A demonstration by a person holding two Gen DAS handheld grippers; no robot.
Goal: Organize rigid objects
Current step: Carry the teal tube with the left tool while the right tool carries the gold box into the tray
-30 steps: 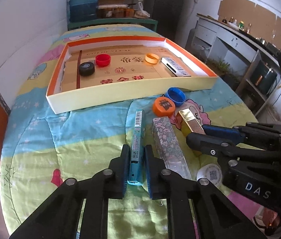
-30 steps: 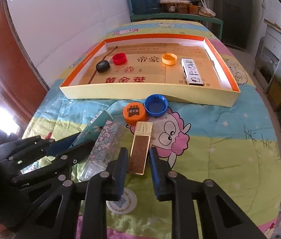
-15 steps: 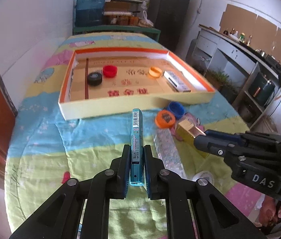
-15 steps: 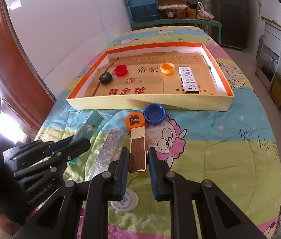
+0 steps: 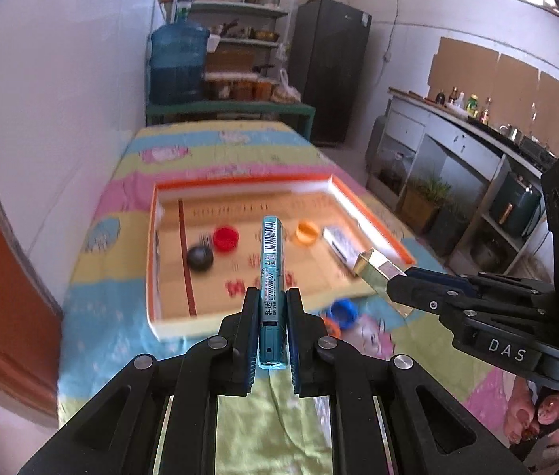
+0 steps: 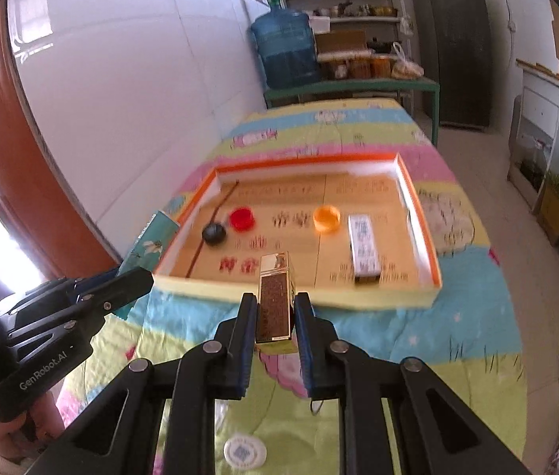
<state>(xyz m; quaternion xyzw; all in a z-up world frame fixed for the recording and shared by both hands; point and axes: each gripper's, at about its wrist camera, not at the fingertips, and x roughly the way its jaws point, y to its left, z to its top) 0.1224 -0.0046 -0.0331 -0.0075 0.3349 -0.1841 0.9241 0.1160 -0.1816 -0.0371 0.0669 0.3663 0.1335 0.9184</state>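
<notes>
My left gripper (image 5: 272, 297) is shut on a long teal box (image 5: 270, 253), held in the air in front of the orange-rimmed tray (image 5: 172, 328). My right gripper (image 6: 275, 304) is shut on a gold box with a brown face (image 6: 274, 277), also lifted, just before the tray's front wall (image 6: 338, 297). Each wrist view shows the other gripper off to one side, carrying the gold box (image 5: 374, 269) or the teal box (image 6: 148, 245). In the tray lie a black cap (image 6: 214, 233), a red cap (image 6: 242, 217), an orange cap (image 6: 326, 218) and a white box (image 6: 364, 249).
A blue cap (image 5: 342, 312) and part of an orange cap (image 5: 330, 326) lie on the cartoon quilt near the tray. A round white disc (image 6: 244, 451) lies below my right gripper. A white wall runs along the left. A water jug (image 5: 178, 67) and shelves stand behind.
Both grippers have risen from the quilt with their boxes held, the teal one and the gold one. They now look over the tray instead of down at the quilt.
</notes>
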